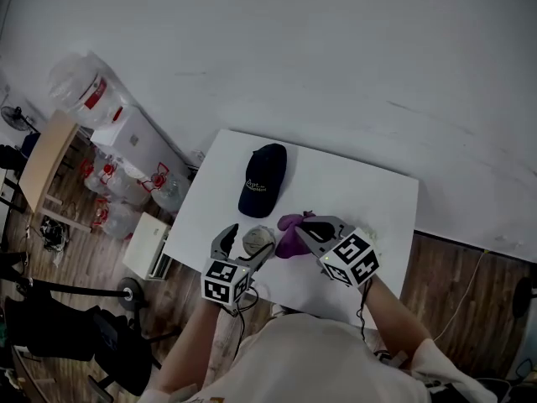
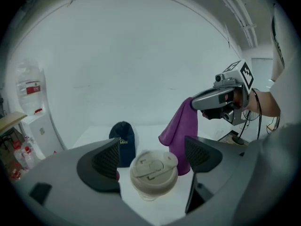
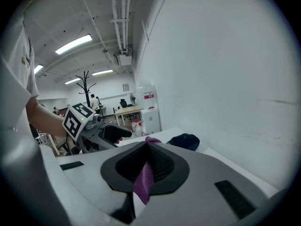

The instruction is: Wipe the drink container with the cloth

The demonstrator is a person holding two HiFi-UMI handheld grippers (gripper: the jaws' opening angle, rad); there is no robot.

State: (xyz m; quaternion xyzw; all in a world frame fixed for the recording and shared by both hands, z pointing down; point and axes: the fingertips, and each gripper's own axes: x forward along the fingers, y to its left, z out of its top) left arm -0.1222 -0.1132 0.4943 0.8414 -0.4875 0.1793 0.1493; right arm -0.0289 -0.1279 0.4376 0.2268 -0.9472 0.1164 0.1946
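The left gripper (image 2: 150, 158) jaws stand apart around the lidded cup (image 2: 153, 169), low centre of the head view on the white table (image 1: 369, 200); the right gripper (image 3: 146, 166) is clamped on the purple cloth (image 2: 181, 131). If the cup is not squeezed first, wiping may tip it. Its body hides below the lid; pad contact is unclear
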